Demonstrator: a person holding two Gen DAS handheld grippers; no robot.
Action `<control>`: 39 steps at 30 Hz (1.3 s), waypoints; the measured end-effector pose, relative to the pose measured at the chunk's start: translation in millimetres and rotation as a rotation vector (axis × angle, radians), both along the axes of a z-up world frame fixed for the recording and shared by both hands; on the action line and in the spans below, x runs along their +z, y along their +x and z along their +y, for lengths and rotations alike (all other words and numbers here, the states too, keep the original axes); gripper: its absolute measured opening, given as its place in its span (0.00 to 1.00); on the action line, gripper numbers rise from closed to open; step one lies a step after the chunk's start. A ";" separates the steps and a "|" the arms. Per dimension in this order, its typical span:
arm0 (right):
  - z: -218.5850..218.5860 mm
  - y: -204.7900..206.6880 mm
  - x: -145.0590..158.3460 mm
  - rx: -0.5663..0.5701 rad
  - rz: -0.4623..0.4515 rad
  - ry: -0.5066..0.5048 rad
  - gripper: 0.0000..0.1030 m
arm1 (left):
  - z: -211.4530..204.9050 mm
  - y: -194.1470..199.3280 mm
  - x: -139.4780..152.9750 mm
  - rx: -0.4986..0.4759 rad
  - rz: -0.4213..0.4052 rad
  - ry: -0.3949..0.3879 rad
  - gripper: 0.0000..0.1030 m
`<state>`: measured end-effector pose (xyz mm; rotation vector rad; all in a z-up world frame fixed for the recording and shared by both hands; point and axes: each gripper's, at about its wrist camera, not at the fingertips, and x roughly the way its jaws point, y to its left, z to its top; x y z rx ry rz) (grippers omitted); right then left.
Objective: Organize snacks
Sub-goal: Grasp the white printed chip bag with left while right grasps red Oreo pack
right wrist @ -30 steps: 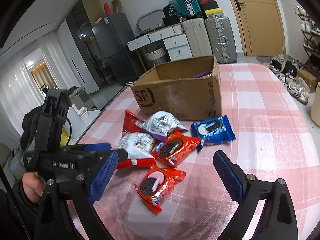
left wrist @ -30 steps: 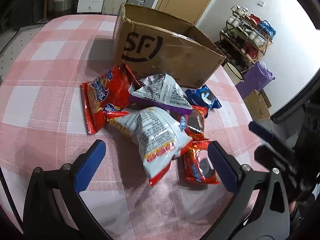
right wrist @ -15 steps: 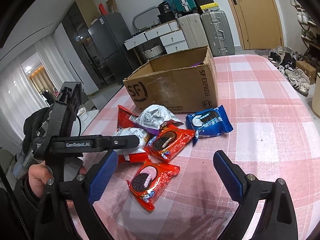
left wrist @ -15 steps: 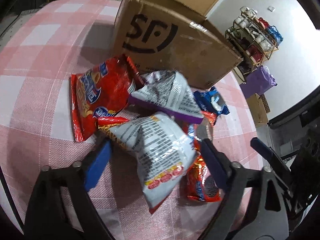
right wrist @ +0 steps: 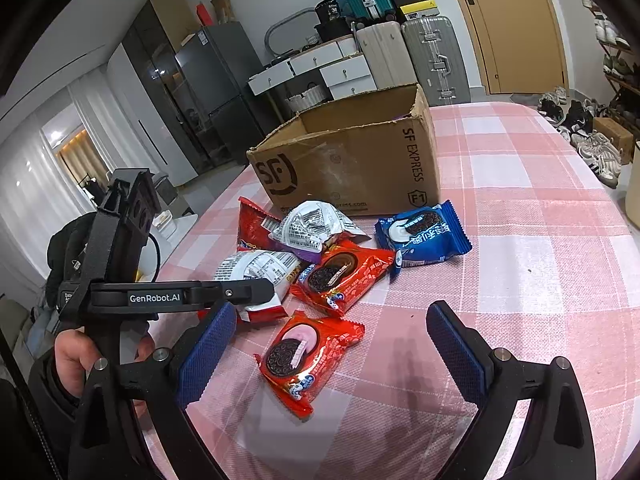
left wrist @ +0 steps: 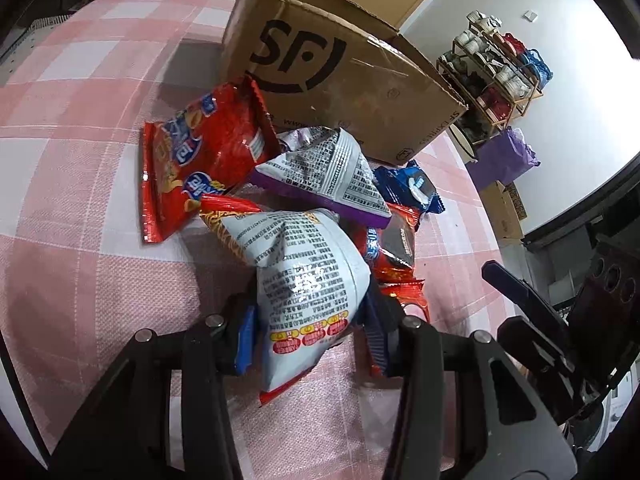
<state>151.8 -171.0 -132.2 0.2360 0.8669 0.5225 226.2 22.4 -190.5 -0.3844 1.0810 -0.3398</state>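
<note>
My left gripper (left wrist: 308,332), its jaws just closing, pinches the silver snack bag (left wrist: 304,276) on the pink checked tablecloth (left wrist: 80,264), near the cardboard box (left wrist: 340,76); my right gripper (right wrist: 336,352) hovers wide open, empty, over a red cookie pack (right wrist: 308,356).

Counted on the pink checked tablecloth (right wrist: 540,208): one cardboard box (right wrist: 352,160); three chip bags, namely one red (left wrist: 200,152), two silver (left wrist: 304,268) (left wrist: 328,168); three cookie packs, namely two red (right wrist: 312,356) (right wrist: 344,272), one blue (right wrist: 424,232), far right.
</note>
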 end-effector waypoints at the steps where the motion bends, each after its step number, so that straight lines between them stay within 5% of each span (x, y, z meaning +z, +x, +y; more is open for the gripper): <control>1: 0.1 -0.3 0.2 0.000 0.000 -0.001 0.95 | -1.4 0.6 0.2 0.000 0.001 0.000 0.40; 39: 42.1 2.0 -38.3 0.077 0.125 -0.109 0.95 | 49.0 -51.4 31.9 0.000 -0.065 -0.043 0.41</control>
